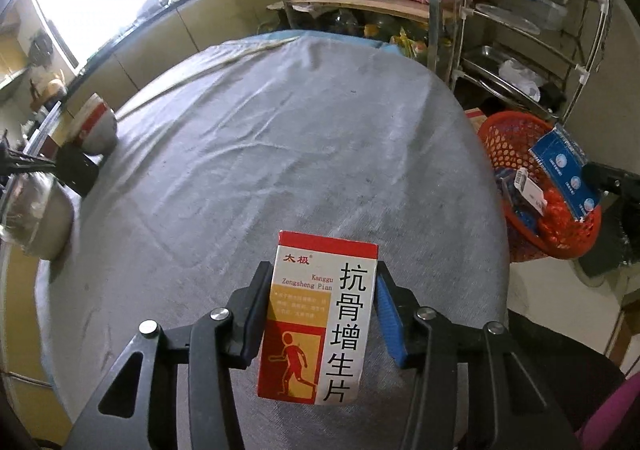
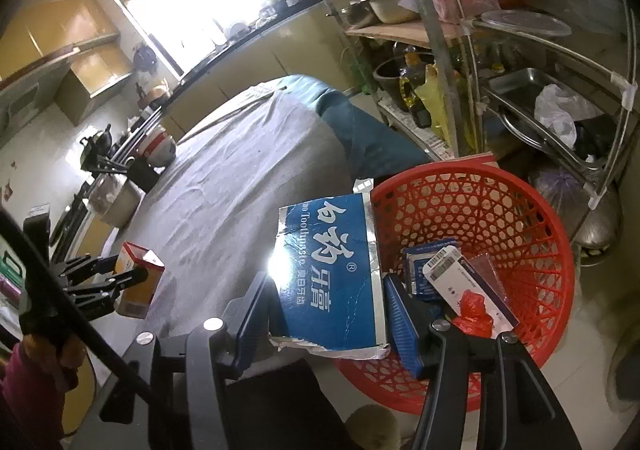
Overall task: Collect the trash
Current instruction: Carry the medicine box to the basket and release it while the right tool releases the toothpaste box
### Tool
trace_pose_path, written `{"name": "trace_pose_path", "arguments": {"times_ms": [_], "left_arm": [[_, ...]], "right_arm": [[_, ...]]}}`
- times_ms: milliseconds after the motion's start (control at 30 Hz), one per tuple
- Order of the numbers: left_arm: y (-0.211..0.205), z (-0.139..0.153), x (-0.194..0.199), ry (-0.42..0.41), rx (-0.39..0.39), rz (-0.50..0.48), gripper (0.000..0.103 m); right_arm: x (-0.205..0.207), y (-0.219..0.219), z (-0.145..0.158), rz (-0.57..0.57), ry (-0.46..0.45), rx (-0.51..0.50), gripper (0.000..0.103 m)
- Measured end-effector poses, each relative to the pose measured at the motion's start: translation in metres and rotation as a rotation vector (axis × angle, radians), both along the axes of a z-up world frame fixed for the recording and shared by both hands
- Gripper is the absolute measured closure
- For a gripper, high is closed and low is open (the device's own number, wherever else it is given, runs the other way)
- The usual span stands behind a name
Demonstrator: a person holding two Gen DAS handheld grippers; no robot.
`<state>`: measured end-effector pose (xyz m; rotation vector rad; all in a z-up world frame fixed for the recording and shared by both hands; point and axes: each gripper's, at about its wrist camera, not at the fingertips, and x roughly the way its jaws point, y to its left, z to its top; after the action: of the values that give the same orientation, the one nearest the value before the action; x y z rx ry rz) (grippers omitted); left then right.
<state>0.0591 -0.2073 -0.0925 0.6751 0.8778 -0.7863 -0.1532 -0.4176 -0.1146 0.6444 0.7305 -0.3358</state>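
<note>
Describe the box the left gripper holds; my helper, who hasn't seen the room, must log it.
Start at the grey-clothed table. Above its near edge, the left gripper holds a small upright medicine box between its fingers. Its red top and red running figure beside black Chinese characters distinguish it from the blue toothpaste box by the red basket.

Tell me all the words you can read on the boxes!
Medicine box in the left gripper: "太极", "Kanggu Zengsheng Pian", "抗骨增生片"; its small yellow print is too blurred.
Toothpaste box in the right gripper: "白药", "Toothpaste", "牙膏".
White box in the red basket: barcode, too small to read.
</note>
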Motion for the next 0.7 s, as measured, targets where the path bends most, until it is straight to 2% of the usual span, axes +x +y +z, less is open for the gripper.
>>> {"name": "trace_pose_path", "arguments": {"times_ms": [267,700], "left_arm": [[-0.022,0.021,-0.02,-0.088,-0.018,-0.007,0.052],[-0.075,0.042,-0.053,-0.131,-0.069,-0.075,0.052]], "right_arm": [[-0.005,-0.004,0.005,-0.007,-0.026,-0.001,0.044],[-0.017,-0.02,0.015,-0.045,-0.072,-0.004,0.044]]}}
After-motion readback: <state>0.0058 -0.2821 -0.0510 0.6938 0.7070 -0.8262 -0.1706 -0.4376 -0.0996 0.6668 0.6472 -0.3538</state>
